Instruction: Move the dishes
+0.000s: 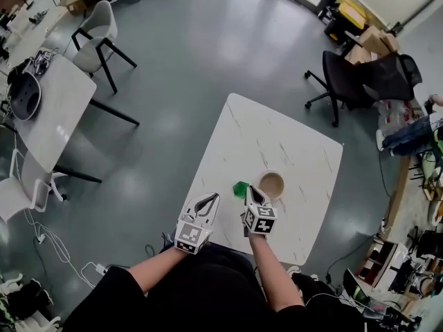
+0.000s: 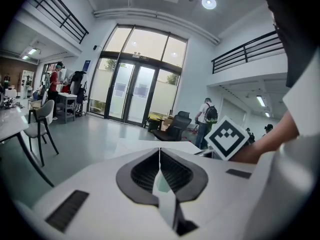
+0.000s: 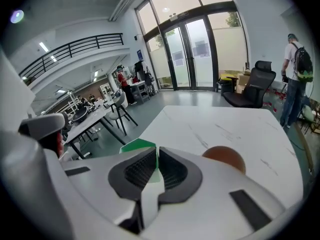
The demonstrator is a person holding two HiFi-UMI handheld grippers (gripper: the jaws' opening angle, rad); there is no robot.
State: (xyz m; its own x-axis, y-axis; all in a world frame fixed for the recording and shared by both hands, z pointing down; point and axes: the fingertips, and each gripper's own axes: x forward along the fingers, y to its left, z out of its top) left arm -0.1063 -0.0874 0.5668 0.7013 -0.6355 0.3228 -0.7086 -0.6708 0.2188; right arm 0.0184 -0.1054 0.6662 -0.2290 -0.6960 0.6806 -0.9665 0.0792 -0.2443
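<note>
Head view, lower centre: left gripper (image 1: 210, 199) and right gripper (image 1: 254, 192) hover with jaws pressed together, empty, over a white bench (image 1: 291, 137), near a green object (image 1: 240, 188) and a brown bowl (image 1: 271, 184).

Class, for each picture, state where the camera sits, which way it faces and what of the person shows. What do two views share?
Head view: on the person's head, facing steeply down at the white table; forearms, left gripper and right gripper show.
Left gripper view: on that gripper, facing along shut jaws toward glass doors; a forearm shows.
Right gripper view: on that gripper, facing past shut jaws at green dish and brown bowl.
Shared: head and right gripper views both show dish and bowl.
</note>
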